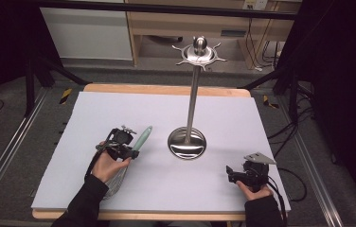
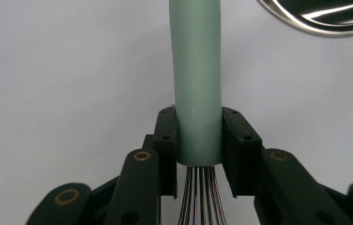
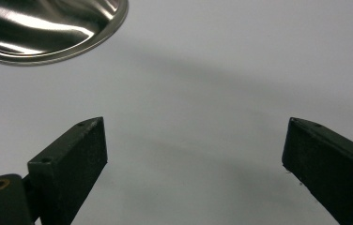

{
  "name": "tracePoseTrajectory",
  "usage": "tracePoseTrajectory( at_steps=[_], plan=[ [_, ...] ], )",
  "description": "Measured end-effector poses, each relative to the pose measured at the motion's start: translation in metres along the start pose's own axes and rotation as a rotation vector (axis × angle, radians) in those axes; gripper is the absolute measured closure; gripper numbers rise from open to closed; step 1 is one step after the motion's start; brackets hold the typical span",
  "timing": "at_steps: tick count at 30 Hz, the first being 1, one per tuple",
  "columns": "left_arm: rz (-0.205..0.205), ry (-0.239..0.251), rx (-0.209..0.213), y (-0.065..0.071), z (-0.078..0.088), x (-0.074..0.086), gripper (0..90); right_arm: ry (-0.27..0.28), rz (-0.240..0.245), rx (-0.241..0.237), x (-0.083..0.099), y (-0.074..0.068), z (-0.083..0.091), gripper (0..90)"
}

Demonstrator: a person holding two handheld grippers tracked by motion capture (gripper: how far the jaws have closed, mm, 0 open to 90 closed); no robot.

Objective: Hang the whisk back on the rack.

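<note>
The whisk handle [image 2: 197, 84] is showing smooth, matt pale-green plastic above thin metal wires [image 2: 201, 197]. The utensil stand [image 1: 187, 143] is gleaming as polished, mirror-bright steel. A matt white sheet is covering the wooden counter [image 1: 166, 89].

Two black sleeves, one on each forearm. Left gripper [image 1: 128, 152]: black, linked arms with brass-coloured pivot rivets, blocky rectangular jaws with small screw holes. Some silver hardware on top, too small to tell what. Right gripper [image 1: 230, 173]: same black build, flat matte jaw blocks, grey three-cornered plate [image 1: 259, 158] on top, black cable [image 1: 278, 195] trailing behind.
</note>
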State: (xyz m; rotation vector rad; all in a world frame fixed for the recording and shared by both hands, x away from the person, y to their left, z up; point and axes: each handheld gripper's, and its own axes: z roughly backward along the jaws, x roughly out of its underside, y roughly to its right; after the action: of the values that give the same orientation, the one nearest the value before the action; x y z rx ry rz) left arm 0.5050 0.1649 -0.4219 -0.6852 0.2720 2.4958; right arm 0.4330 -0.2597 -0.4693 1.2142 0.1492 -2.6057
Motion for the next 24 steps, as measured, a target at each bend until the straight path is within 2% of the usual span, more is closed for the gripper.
tracePoseTrajectory(
  at_steps=[5, 17, 24],
  plan=[
    [0.003, 0.036, 0.010, -0.001, 0.007, 0.004, 68.8, 0.001, -0.001, -0.002, 0.000, 0.000, 0.000, 7.4],
    [0.010, 0.181, 0.032, -0.004, 0.037, 0.022, 68.9, 0.000, -0.006, -0.005, 0.000, 0.000, 0.000, 7.4],
    [0.029, 0.260, 0.040, -0.006, 0.047, 0.032, 68.9, -0.002, -0.003, -0.003, 0.000, 0.000, -0.001, 7.4]
  ],
)
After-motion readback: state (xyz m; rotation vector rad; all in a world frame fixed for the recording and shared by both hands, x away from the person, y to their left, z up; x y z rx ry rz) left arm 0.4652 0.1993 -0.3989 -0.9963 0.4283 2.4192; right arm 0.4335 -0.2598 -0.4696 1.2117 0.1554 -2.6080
